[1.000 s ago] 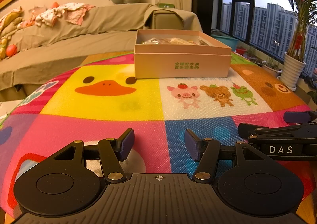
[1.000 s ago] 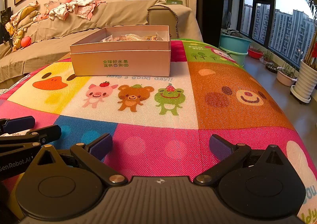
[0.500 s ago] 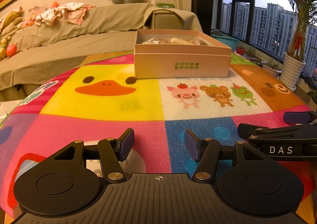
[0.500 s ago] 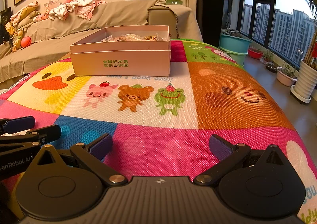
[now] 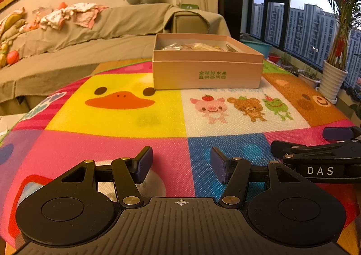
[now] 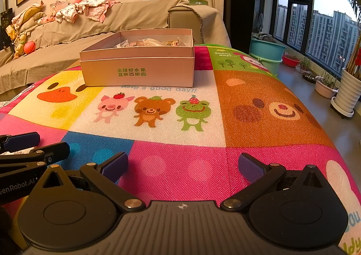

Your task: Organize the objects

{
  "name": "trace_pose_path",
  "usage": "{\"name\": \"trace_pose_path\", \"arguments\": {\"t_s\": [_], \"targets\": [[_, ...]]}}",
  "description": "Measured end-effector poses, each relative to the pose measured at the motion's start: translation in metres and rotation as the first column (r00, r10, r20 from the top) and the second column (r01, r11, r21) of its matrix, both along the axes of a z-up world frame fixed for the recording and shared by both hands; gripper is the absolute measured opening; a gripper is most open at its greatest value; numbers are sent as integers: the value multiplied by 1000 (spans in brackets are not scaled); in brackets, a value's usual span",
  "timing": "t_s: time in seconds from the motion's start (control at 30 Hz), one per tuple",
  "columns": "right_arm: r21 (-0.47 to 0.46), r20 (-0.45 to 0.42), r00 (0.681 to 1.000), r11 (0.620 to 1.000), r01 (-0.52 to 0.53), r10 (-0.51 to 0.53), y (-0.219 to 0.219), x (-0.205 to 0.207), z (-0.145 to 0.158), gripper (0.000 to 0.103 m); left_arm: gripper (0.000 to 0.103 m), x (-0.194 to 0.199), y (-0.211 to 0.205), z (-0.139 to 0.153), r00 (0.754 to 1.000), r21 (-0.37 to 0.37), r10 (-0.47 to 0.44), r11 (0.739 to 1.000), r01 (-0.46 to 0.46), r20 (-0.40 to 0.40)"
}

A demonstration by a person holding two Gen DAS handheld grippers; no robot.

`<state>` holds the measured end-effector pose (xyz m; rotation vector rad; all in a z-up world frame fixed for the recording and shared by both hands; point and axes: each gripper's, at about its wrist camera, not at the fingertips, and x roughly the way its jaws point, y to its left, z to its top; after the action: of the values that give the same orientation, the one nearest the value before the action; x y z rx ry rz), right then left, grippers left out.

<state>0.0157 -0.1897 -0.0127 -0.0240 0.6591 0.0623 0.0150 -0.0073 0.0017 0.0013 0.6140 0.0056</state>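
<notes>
The left gripper [image 5: 181,166] rests low over the cartoon-print mat [image 5: 140,142] that covers the surface, its jaws spread apart with nothing between them; beneath them lie a pink square and a blue square of the mat. The right gripper [image 6: 182,164] sits alongside at the same near edge, its jaws spread wider, also holding nothing, above a pink patch. In the left wrist view the right gripper shows at 3 o'clock, just beside the left one; in the right wrist view the left gripper shows at 9 o'clock. The open pink box [image 5: 207,67] with green lettering on its front stands on the far part of the mat, at about 12 o'clock from the left gripper and 11 o'clock from the right, well apart from both. Inside it lie wrapped packets [image 6: 149,43], too small to identify. Beyond the box is a sofa [image 6: 90,27] under a tan cover, with clothes [image 6: 85,10] heaped on its back.
</notes>
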Motion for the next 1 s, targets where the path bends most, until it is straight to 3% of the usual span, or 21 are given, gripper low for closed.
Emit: {"name": "trace_pose_path", "arguments": {"t_s": [1.0], "targets": [[-1, 0, 1000, 1000, 1, -1, 1, 0, 0, 103, 62, 3, -2, 0, 1000, 7, 1, 1000, -1, 0]]}}
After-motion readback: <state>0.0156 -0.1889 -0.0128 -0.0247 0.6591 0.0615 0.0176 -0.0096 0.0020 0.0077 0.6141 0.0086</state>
